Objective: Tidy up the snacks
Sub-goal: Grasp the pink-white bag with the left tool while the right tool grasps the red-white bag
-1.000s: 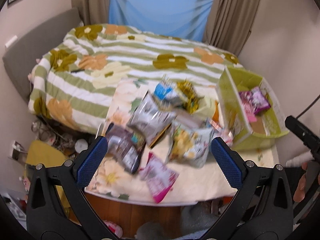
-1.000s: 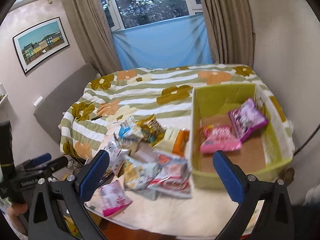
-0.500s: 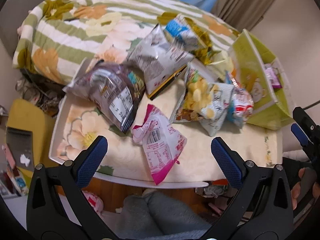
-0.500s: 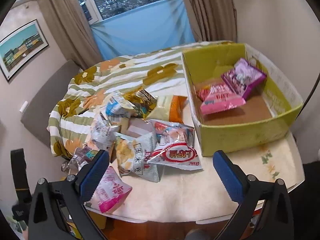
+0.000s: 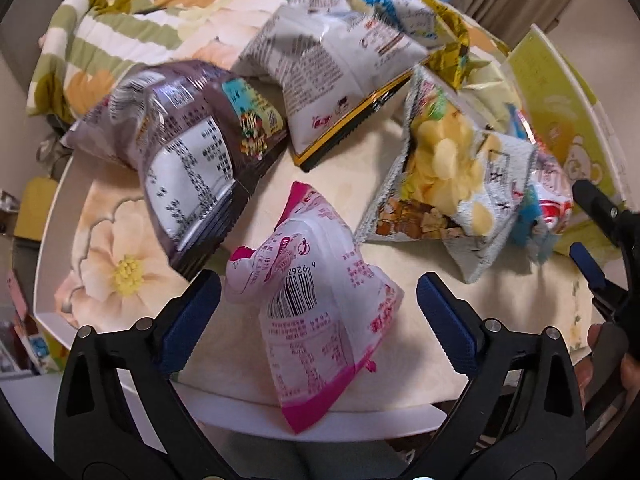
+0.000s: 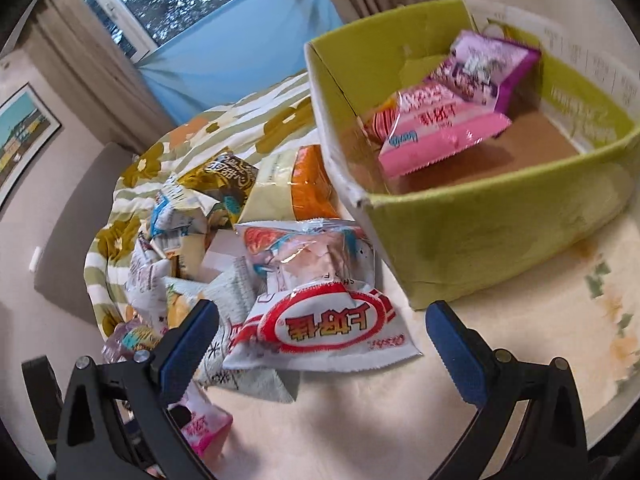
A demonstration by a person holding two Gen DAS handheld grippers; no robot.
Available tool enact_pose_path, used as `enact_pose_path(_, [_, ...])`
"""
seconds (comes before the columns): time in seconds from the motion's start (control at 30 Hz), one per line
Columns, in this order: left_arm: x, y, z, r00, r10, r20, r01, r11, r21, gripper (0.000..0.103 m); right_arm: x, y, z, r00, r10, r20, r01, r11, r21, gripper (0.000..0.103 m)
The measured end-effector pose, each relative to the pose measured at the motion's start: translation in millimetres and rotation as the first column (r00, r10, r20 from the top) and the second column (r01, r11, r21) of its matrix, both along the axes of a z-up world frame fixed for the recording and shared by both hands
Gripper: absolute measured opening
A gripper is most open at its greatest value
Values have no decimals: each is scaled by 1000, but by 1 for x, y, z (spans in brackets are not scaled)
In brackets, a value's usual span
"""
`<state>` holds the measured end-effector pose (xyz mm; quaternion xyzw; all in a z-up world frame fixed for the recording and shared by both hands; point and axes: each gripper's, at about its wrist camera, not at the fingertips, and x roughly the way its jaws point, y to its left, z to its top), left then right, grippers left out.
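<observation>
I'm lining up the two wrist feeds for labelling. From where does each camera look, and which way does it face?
Left wrist: on the left gripper, facing steeply down at the pink-and-white packet between its closing fingers; fingertips of a hand show at the right edge.
Right wrist: on the right gripper, angled down at the red-and-white packet and green box.
Shared: the table, snack pile, green box.

Glossy crinkled plastic snack bags lie by a matt, scuffed cardboard box.

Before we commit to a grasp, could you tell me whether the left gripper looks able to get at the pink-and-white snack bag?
Probably yes: the left gripper, jaws closing, already straddles the pink-and-white snack bag, uncovered.
</observation>
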<state>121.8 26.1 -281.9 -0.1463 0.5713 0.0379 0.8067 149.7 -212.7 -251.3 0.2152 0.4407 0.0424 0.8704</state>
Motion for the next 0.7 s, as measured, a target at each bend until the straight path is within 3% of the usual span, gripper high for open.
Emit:
enact_pose_path(0.27, [7,-6,-16,999,-15,-30,15,1000,7,82,15,-1,-18,999,-41,-21,42,999,20,103])
enact_pose_path(0.57, [5,-19,-14,998,-59,-30,61,997,54,73,26,-3,-40,994,-49,-97,59,993,99,103])
enact_pose_path(0.7, [5,-13,-11,997,-70,-28,71,997,41,66,24,-2,-41,996,-26,-89,35,995,99,91])
